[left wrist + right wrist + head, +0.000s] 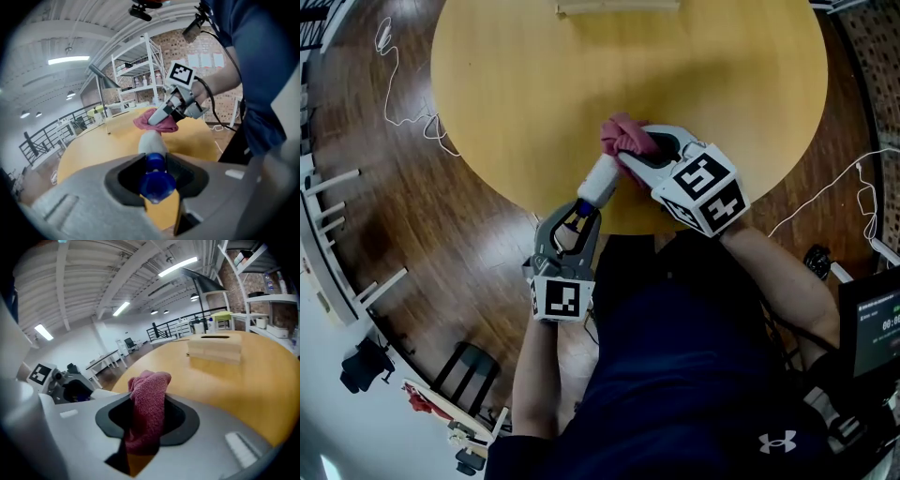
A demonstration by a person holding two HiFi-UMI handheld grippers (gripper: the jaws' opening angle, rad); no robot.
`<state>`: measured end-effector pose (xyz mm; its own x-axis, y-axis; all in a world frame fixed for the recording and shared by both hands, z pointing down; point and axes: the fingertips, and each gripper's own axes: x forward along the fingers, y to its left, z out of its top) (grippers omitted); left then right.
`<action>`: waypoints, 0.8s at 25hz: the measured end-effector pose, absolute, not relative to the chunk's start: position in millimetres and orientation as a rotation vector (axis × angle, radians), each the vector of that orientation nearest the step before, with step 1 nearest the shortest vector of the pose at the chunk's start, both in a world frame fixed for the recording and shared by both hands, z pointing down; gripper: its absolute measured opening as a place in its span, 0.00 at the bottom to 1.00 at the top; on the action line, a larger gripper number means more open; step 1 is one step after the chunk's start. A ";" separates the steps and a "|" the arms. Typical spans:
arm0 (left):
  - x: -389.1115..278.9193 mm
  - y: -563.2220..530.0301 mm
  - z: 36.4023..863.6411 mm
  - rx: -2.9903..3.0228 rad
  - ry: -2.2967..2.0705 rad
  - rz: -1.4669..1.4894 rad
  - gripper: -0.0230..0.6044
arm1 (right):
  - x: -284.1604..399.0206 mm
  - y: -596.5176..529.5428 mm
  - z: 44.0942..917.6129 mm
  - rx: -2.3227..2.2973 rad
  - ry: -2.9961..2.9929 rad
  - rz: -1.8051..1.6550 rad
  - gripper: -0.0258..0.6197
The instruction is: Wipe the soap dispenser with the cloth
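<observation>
Both grippers meet mid-frame. The left gripper (pixel 584 210) has its jaws clamped on the blue pump of the white soap dispenser (pixel 602 178), above the surface (pixel 534 84) edge. The right gripper (pixel 630 156) has its jaws pinching the crumpled pink cloth (pixel 624 135) at the dispenser's far end.

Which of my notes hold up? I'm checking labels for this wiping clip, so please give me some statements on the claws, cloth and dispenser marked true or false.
1. The left claw is shut on the soap dispenser at its blue top. True.
2. The right claw is empty. False: it grips the cloth.
3. The soap dispenser stands upright on the table. False: it is held tilted above the table's edge.
4. A wooden box sits on the table. True.
</observation>
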<state>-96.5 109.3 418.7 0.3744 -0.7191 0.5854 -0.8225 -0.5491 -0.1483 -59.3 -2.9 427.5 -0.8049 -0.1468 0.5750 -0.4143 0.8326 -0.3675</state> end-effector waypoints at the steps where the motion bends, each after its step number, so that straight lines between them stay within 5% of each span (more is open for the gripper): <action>1: -94.0 108.8 419.3 2.479 -1.390 0.944 0.25 | -46.6 -16.0 435.6 0.473 -2.431 0.678 0.25; 5: -84.3 111.2 420.4 2.565 -1.340 1.131 0.25 | -36.5 -26.8 421.7 0.527 -2.412 0.740 0.25; 11: -76.6 111.8 420.7 2.682 -1.236 1.418 0.25 | -107.4 70.3 365.2 0.026 -2.528 0.661 0.25; 20: -71.2 117.5 422.8 2.726 -1.207 1.520 0.25 | -60.8 31.8 415.7 0.227 -2.426 0.768 0.25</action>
<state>-71.2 117.5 422.8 0.3344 -0.6737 0.6590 -0.4894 -0.7217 -0.4895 -60.8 31.8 415.7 -0.8179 0.0116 0.5752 -0.3215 0.8200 -0.4736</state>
